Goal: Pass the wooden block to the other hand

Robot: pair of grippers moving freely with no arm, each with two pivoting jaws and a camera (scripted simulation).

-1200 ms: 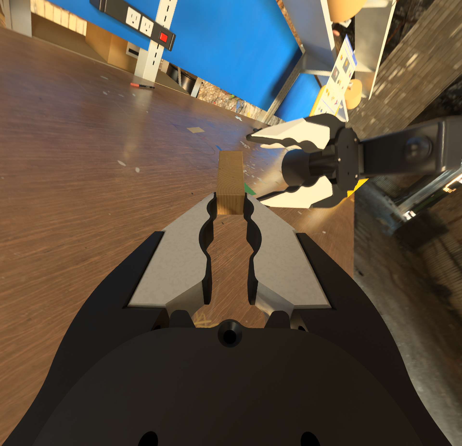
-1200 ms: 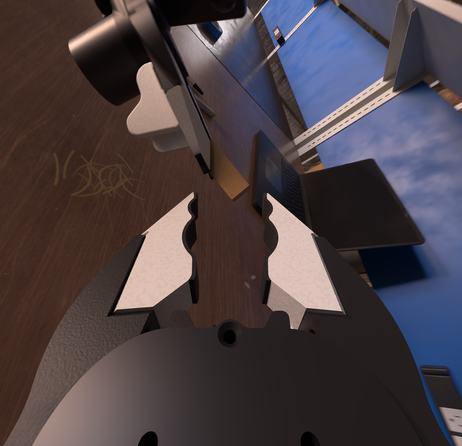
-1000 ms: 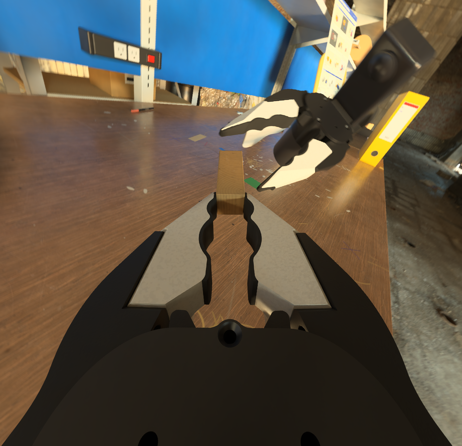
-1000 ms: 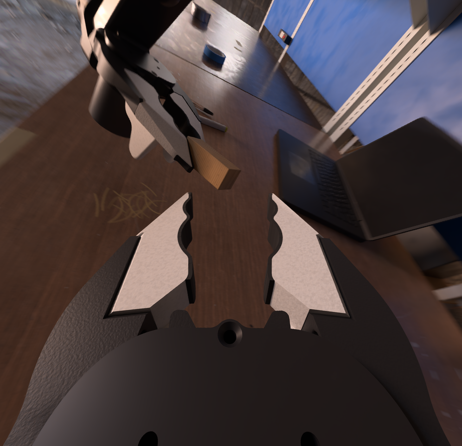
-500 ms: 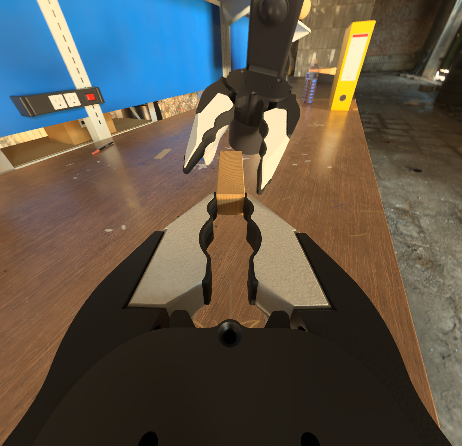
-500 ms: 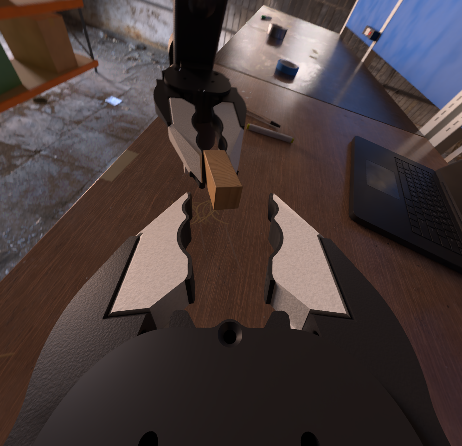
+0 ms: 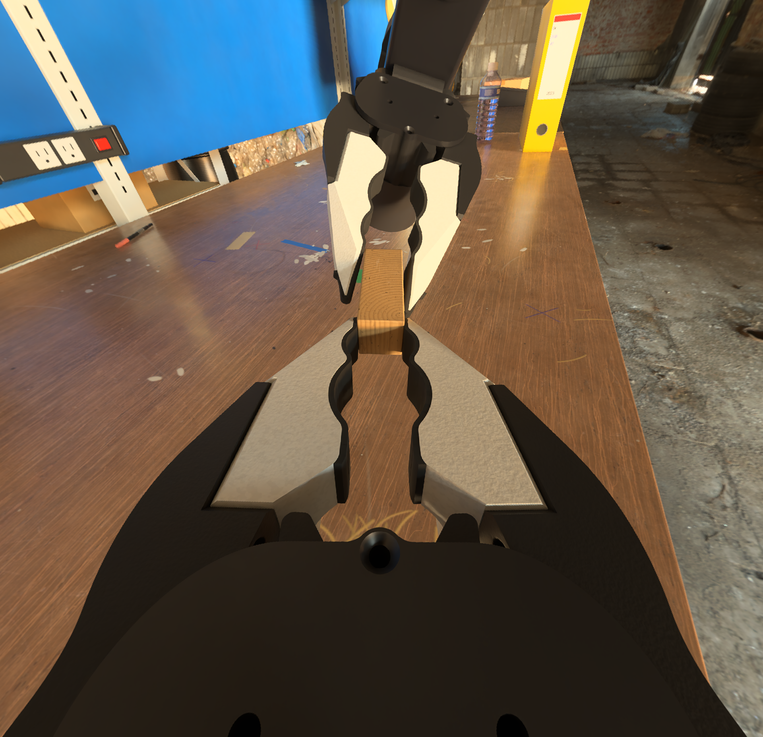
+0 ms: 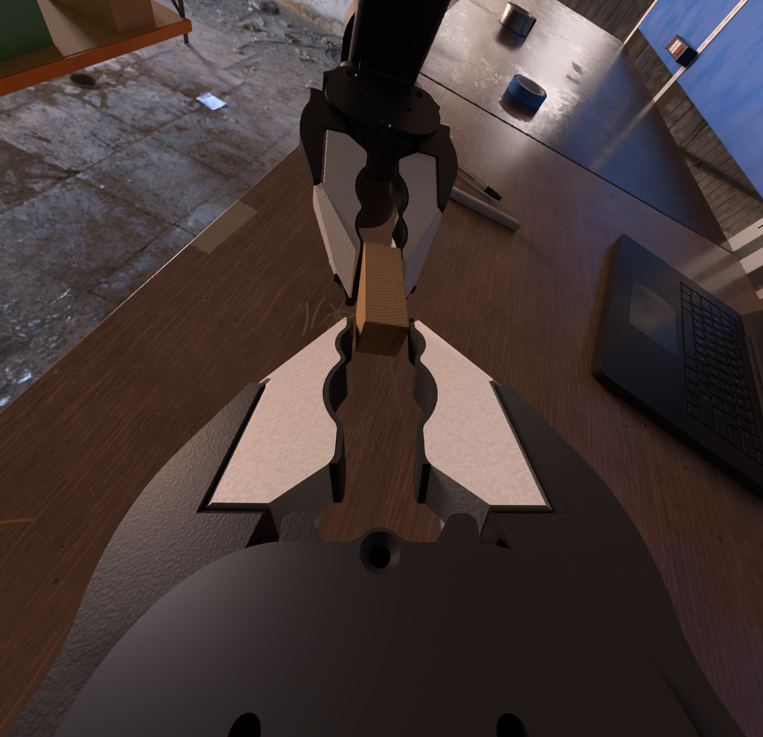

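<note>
The wooden block (image 7: pixel 380 296) is held in the air above the brown table (image 7: pixel 165 345), lengthwise between both grippers. My left gripper (image 7: pixel 380 329) is shut on the block's near end in the left wrist view. My right gripper (image 7: pixel 377 300) faces it from the opposite side, with its fingers on either side of the block's far end. In the right wrist view the right gripper (image 8: pixel 380 329) has its fingertips against the block (image 8: pixel 382 292). The left gripper (image 8: pixel 380 296) holds the other end.
A yellow binder (image 7: pixel 549 69) and a water bottle (image 7: pixel 488 98) stand at the table's far end. A power strip (image 7: pixel 62 149) hangs on the blue wall. An open laptop (image 8: pixel 693 345), a white marker (image 8: pixel 483 209) and a blue tape roll (image 8: pixel 525 91) lie to the right. The table edge drops to the floor nearby.
The right gripper swung round to face the left one, moved in over the block's free end, and narrowed its jaws onto it. The left gripper kept hold throughout.
</note>
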